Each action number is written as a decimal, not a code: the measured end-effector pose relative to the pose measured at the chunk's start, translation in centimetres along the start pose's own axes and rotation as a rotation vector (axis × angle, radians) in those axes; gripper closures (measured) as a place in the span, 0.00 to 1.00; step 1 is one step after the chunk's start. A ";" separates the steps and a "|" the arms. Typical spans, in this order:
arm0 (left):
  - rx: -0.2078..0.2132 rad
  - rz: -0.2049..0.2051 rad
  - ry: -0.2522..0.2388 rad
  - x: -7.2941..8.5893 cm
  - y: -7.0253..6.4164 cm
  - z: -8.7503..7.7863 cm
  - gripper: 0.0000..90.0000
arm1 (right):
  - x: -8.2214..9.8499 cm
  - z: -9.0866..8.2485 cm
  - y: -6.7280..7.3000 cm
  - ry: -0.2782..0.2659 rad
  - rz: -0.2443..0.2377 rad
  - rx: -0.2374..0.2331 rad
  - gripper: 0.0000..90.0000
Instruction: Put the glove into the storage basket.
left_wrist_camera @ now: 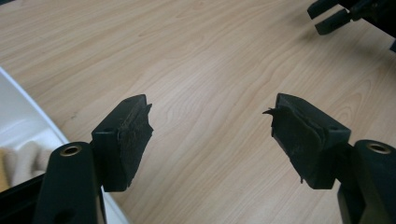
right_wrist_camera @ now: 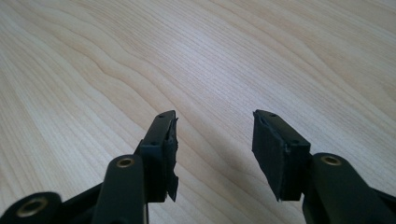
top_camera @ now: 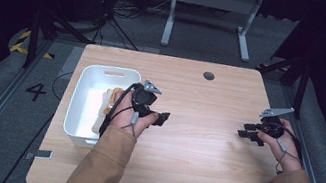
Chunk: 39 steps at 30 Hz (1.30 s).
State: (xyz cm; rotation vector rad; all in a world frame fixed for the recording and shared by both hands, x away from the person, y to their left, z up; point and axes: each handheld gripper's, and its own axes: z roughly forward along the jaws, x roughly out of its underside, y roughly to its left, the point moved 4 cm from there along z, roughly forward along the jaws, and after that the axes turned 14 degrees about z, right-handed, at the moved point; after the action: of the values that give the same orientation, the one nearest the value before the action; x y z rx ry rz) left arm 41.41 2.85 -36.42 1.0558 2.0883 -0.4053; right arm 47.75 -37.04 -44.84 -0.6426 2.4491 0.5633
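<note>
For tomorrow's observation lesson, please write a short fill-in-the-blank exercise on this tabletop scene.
1. The white plastic bin sits on the ____ side of the light wooden table.
2. The fingers of the left gripper stand ____.
3. Between the fingers of the right gripper lies only bare ____.

Missing words: left; open; table

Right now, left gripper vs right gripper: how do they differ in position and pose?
The left gripper sits beside the white bin, which holds a pale object; the right gripper sits near the table's far right side, away from the bin. The left points rightward toward the table's middle, the right points leftward, so they face each other. Both are open with nothing between the jaws, above bare wood.
</note>
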 end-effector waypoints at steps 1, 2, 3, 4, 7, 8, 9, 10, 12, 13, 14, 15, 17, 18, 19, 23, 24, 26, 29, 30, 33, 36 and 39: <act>0.016 -0.010 0.003 0.3 -0.4 0.3 0.32 | 0.0 0.0 0.0 -0.001 -0.005 -0.005 0.57; 0.022 -0.013 0.006 0.5 -0.5 0.4 0.33 | 0.0 0.0 0.2 0.006 -0.023 -0.018 0.57; 0.027 -0.013 0.006 0.6 -0.7 0.6 0.33 | 0.0 0.0 0.2 0.006 -0.023 -0.018 0.57; 0.035 -0.010 0.003 0.9 -0.9 0.9 0.33 | 0.0 0.0 0.4 0.013 -0.026 -0.024 0.57; 0.059 0.015 -0.018 1.6 -2.0 1.7 0.32 | 0.1 0.2 0.7 0.046 -0.047 -0.042 0.57; 0.059 0.015 -0.018 1.6 -2.0 1.7 0.32 | 0.1 0.2 0.7 0.046 -0.047 -0.042 0.57; 0.066 0.026 -0.024 1.8 -2.3 1.9 0.32 | 0.1 0.3 0.8 0.050 -0.052 -0.046 0.57; 0.081 0.049 -0.027 2.3 -2.9 2.5 0.32 | 0.1 0.3 0.9 0.054 -0.058 -0.049 0.56; 0.096 0.057 -0.025 2.6 -3.2 2.8 0.32 | 0.2 0.5 0.9 0.054 -0.074 -0.061 0.55; 0.112 0.059 -0.024 3.1 -3.5 3.4 0.32 | 0.1 0.5 1.0 0.053 -0.080 -0.063 0.55; 0.118 0.056 -0.026 3.4 -3.7 3.7 0.32 | 0.1 0.6 1.0 0.051 -0.083 -0.064 0.54; 0.127 0.058 -0.018 3.8 -4.0 4.1 0.32 | 0.1 0.6 1.1 0.050 -0.088 -0.066 0.54; 0.134 0.069 -0.006 4.3 -4.3 4.6 0.32 | 0.1 0.6 1.2 0.048 -0.097 -0.074 0.53; 0.134 0.069 -0.006 4.3 -4.3 4.6 0.32 | 0.1 0.6 1.2 0.048 -0.097 -0.074 0.53; 0.132 0.086 0.015 4.9 -4.7 5.3 0.32 | 0.1 0.7 1.2 0.047 -0.099 -0.077 0.52; 0.132 0.107 0.043 5.5 -5.1 6.0 0.32 | 0.3 0.9 1.0 0.063 -0.087 -0.059 0.51; 0.130 0.112 0.049 5.7 -5.3 6.3 0.32 | 0.3 0.9 1.0 0.063 -0.087 -0.059 0.51; 0.132 0.109 0.052 6.2 -5.7 6.8 0.31 | 0.3 0.9 0.8 0.055 -0.092 -0.049 0.50; 0.145 0.093 0.041 6.9 -6.8 7.9 0.31 | 0.3 0.9 0.7 0.047 -0.092 -0.044 0.50; 0.145 0.093 0.041 6.9 -6.8 7.9 0.31 | 0.3 0.9 0.7 0.047 -0.092 -0.044 0.50; 0.161 0.086 0.052 7.5 -7.5 8.8 0.31 | 0.3 1.0 0.8 0.052 -0.099 -0.043 0.48; 0.124 0.103 0.079 7.9 -7.4 9.1 0.31 | 0.4 1.2 0.8 0.054 -0.094 -0.037 0.48; 0.136 0.095 0.077 7.9 -7.3 9.0 0.30 | 0.3 1.2 0.7 0.050 -0.093 -0.035 0.48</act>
State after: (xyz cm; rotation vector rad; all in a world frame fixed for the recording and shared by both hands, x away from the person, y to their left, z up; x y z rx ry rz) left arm 36.96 -2.37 -48.64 1.2631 2.0922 -0.4712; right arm 47.60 -36.02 -45.77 -0.7889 2.4464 0.5600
